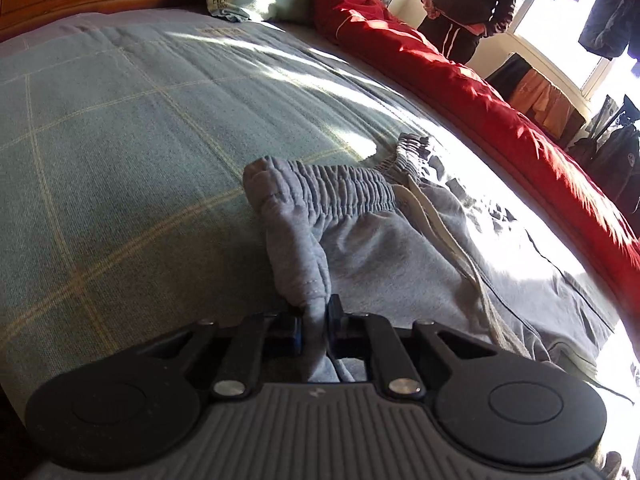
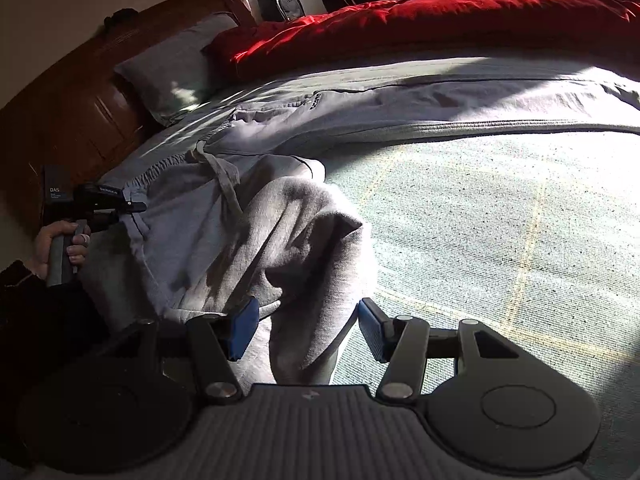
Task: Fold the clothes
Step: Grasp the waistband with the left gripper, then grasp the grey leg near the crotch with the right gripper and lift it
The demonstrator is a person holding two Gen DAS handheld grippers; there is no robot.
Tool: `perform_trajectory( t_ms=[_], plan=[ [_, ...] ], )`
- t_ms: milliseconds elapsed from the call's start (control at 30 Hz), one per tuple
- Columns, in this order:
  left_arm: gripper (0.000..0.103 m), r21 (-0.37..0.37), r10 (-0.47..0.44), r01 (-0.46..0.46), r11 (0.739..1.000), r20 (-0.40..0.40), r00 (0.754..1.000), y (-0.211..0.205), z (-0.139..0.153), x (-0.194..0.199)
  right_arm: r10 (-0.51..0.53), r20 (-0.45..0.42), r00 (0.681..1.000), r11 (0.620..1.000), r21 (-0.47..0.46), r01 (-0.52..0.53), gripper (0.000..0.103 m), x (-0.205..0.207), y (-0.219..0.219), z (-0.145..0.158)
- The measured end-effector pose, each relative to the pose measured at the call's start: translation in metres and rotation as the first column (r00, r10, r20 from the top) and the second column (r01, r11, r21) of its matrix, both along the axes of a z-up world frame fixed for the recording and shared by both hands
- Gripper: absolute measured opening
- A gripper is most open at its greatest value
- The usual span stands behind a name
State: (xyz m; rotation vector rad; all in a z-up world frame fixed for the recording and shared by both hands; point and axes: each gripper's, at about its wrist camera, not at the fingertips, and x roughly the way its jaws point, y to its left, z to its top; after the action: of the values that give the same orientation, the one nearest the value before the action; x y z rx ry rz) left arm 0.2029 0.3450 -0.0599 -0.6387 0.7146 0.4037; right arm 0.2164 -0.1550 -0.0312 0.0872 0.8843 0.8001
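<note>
Left wrist view showed my left gripper [image 1: 316,316] pinched tight on the grey sweatpants [image 1: 380,248] beside their waistband [image 1: 340,196]; my right gripper [image 2: 304,328] gaped wide around a raised fold, pants spread across the bedspread [image 2: 500,220].

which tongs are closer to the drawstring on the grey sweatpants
Left. The left tongs are shut on the grey sweatpants at the waistband side, near the drawstring. The right tongs stand open around a fold lower down, farther from it.
</note>
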Motion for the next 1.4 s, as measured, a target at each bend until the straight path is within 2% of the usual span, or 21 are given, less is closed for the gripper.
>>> perform_trajectory(
  t_ms=[200, 300, 333, 433, 533, 567, 767, 800, 833, 900, 1000, 1067, 1200, 1300, 1400],
  plan=[
    [0.01, 0.039, 0.0, 0.0, 0.999, -0.002, 1.0, -0.008, 0.005, -0.016, -0.016, -0.011, 1.0, 1.0, 0.007, 0.016, 0.06, 0.005, -0.004, -0.003],
    [0.013, 0.058, 0.0, 0.0, 0.998, -0.003, 1.0, -0.011, 0.008, -0.024, -0.023, -0.027, 0.999, 1.0, 0.015, 0.024, 0.061, 0.008, -0.006, -0.006],
    [0.018, 0.057, 0.001, -0.001, 0.998, -0.002, 1.0, -0.011, 0.007, -0.025, -0.022, -0.032, 0.999, 1.0, 0.017, 0.022, 0.063, 0.008, -0.006, -0.007],
    [0.022, 0.042, 0.005, -0.005, 0.999, 0.008, 1.0, -0.007, 0.004, -0.024, -0.014, -0.029, 0.999, 1.0, 0.002, 0.014, 0.067, 0.006, -0.008, -0.007],
    [0.048, 0.054, -0.002, 0.0, 0.999, 0.038, 0.999, -0.007, 0.007, -0.027, 0.003, -0.036, 0.999, 1.0, -0.013, -0.003, 0.072, 0.005, -0.009, -0.01],
    [0.052, 0.06, 0.003, -0.006, 0.998, 0.041, 0.999, -0.007, 0.007, -0.029, 0.006, -0.043, 0.999, 1.0, -0.016, -0.007, 0.072, 0.005, -0.009, -0.013],
    [0.053, 0.023, 0.018, -0.019, 1.0, 0.031, 0.999, -0.002, 0.003, -0.032, 0.0, -0.097, 0.995, 1.0, 0.029, 0.003, 0.071, 0.007, 0.0, -0.033],
    [0.054, 0.022, 0.016, -0.016, 1.0, 0.032, 0.999, -0.002, 0.003, -0.033, -0.004, -0.101, 0.995, 0.999, 0.041, 0.008, 0.069, 0.007, 0.001, -0.035],
    [0.055, 0.021, 0.013, -0.014, 1.0, 0.032, 0.999, -0.002, 0.003, -0.034, -0.001, -0.101, 0.995, 0.999, 0.05, 0.007, 0.054, 0.008, 0.002, -0.035],
    [0.057, 0.027, 0.001, -0.002, 1.0, 0.027, 1.0, -0.005, 0.005, -0.036, 0.008, -0.106, 0.994, 0.998, 0.064, -0.002, 0.034, 0.008, 0.003, -0.033],
    [0.06, 0.064, -0.041, 0.04, 0.997, 0.026, 0.999, -0.018, 0.013, -0.041, 0.003, -0.094, 0.996, 0.998, 0.068, 0.003, 0.026, 0.008, 0.002, -0.027],
    [0.068, 0.111, -0.083, 0.08, 0.991, 0.029, 0.996, -0.031, 0.021, -0.046, -0.003, -0.083, 0.997, 0.997, 0.073, 0.009, 0.025, 0.006, -0.001, -0.021],
    [0.073, 0.229, -0.21, 0.199, 0.953, 0.022, 0.978, -0.07, 0.039, -0.059, -0.02, -0.042, 0.999, 0.997, 0.071, 0.023, 0.021, 0.001, -0.008, -0.009],
    [0.077, 0.306, -0.322, 0.302, 0.903, 0.015, 0.947, -0.104, 0.052, -0.069, -0.035, -0.008, 0.999, 0.997, 0.068, 0.036, 0.02, -0.004, -0.016, 0.001],
    [0.079, 0.36, -0.431, 0.4, 0.843, 0.007, 0.902, -0.138, 0.062, -0.077, -0.063, 0.011, 0.998, 0.995, 0.074, 0.062, 0.019, -0.007, -0.028, 0.008]
  ],
)
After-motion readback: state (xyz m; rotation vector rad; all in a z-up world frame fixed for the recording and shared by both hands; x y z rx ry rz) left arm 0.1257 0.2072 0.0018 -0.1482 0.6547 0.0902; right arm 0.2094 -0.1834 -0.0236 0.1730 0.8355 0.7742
